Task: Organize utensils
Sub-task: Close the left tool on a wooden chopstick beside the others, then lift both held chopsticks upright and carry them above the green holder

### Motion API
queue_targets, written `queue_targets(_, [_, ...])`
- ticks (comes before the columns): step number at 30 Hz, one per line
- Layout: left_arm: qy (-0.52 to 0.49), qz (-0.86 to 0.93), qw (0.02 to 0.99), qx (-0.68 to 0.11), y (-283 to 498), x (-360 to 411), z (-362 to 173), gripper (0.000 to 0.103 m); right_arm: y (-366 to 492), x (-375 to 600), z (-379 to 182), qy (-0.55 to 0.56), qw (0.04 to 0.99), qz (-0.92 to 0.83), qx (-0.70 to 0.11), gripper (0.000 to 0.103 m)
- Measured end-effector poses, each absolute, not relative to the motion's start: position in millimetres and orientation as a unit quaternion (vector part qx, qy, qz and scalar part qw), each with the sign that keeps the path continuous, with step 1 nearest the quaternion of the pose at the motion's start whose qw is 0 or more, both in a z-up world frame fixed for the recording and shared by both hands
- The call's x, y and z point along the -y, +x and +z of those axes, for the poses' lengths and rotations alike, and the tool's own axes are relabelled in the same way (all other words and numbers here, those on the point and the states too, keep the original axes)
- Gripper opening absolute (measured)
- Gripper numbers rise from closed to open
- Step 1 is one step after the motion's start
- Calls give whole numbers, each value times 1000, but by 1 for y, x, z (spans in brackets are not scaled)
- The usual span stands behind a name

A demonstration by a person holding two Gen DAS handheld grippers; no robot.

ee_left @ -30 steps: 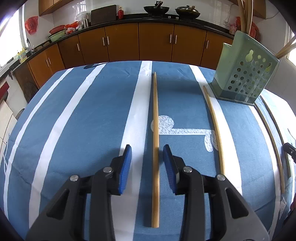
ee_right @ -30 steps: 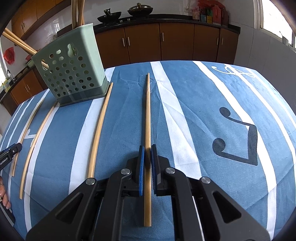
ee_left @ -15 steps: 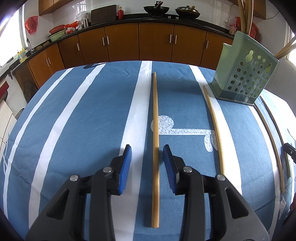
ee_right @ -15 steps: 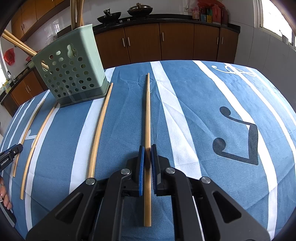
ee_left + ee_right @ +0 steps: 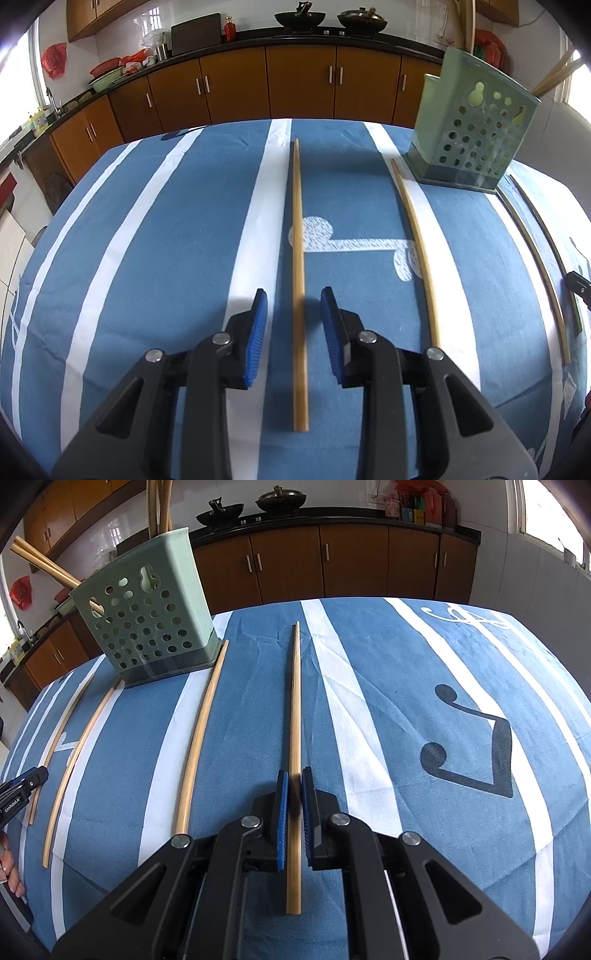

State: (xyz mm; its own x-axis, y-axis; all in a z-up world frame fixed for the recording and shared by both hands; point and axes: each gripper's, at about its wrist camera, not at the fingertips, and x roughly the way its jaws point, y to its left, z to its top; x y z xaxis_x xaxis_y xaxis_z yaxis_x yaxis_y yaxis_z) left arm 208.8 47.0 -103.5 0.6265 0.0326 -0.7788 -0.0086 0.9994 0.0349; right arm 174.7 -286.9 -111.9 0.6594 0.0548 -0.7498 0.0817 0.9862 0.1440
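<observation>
A long wooden chopstick (image 5: 298,221) lies on the blue striped tablecloth (image 5: 166,240), running away from me. My left gripper (image 5: 293,295) straddles its near part; the jaws are closing, and both blue pads stand clear of the stick. In the right wrist view, my right gripper (image 5: 294,775) is shut on another chopstick (image 5: 295,686), its pads pressed to both sides near the near end. A green perforated utensil holder (image 5: 476,125) (image 5: 147,620) stands at the back with several chopsticks in it.
More loose chopsticks lie on the cloth: one (image 5: 415,229) beside the holder, and others (image 5: 201,731) (image 5: 85,746) between the two grippers. Brown kitchen cabinets (image 5: 295,85) line the wall behind the table. A person's fingers (image 5: 11,871) show at the left edge.
The left gripper's jaws have narrowed a little around the chopstick. The right gripper and its chopstick have not moved.
</observation>
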Motion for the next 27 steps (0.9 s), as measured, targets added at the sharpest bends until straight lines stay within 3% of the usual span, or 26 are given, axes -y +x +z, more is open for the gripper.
queue_targets(6, [18,3,902,-432,204,-42,-103,21,169,286,-112,84,906,-3,-414,8])
queue_targets(9, [23,-3,902,-432,202,-39,-104,9,168,287,-112,88,906,1,-414,8])
queue_targets(16, [24,-9,900,-435,197,-41,-95,8,162,289,-102,85,912,5,-400,8])
queue_targets(27, [-11,-11,932,-363,182,-52,-26,8,149,308,-47,117,940,3,-319,8])
